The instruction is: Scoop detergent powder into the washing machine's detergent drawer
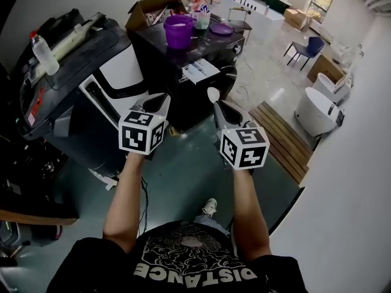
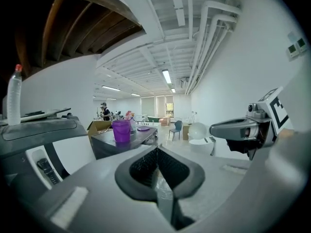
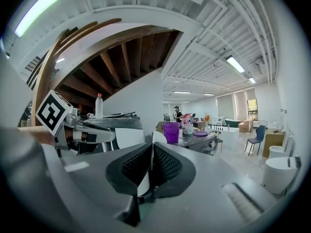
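Your right gripper (image 1: 219, 105) is clamped on the thin handle of a white spoon (image 1: 213, 94), whose bowl stands up past the jaw tips. I cannot tell whether the bowl carries any powder. Your left gripper (image 1: 157, 104) has its jaws together, and I see nothing held between them. You hold both grippers level and side by side in front of your chest, well apart from anything they could work on.

Ahead of you stands a dark cabinet (image 1: 160, 72) with a purple tub (image 1: 178, 30) on top. The tub is open, and its lid (image 1: 221, 28) lies just beside it. A white tray (image 1: 200, 71) juts from the cabinet's front below the tub. It looks like the pulled-out detergent drawer, though I cannot be sure.

I judge that you are at the approach, with the scoop not yet made. The next move calls for stepping closer and dipping the spoon bowl-first into the tub. After that, carry it level down to the tray so no powder spills.
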`<state>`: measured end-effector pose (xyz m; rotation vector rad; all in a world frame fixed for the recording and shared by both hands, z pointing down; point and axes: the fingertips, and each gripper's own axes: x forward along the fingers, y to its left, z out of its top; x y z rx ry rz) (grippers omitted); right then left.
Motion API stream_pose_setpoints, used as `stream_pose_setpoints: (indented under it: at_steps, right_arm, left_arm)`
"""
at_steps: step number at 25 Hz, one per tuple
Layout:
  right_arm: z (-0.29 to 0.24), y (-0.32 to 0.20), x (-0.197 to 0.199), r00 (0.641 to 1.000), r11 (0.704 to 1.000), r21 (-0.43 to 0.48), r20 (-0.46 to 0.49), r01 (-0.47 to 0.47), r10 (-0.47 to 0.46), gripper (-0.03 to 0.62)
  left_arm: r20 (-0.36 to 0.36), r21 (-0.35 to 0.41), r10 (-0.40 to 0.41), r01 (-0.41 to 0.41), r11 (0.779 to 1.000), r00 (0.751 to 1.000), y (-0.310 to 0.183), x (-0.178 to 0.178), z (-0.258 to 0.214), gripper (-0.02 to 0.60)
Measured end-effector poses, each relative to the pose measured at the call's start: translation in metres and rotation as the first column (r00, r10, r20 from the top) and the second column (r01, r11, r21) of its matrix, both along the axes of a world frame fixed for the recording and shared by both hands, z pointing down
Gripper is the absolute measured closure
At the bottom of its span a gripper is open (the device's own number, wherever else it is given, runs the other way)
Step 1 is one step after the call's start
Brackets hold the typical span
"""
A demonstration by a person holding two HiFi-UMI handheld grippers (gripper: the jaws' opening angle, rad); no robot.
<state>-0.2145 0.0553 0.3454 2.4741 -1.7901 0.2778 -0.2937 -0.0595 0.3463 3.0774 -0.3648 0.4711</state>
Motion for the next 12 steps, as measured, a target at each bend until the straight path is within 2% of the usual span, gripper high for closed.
stream_pose_setpoints:
  at_steps: [12]
  right_arm:
    - [-0.004,-0.010,0.102,0.996,0.996,-0.018,-0.012,0.090,-0.090,0.560]
  left_arm:
    - [-0.015,0.026,-0.095,0.095,0.995,0.995,-0.009,0.098,-0.009,0.581]
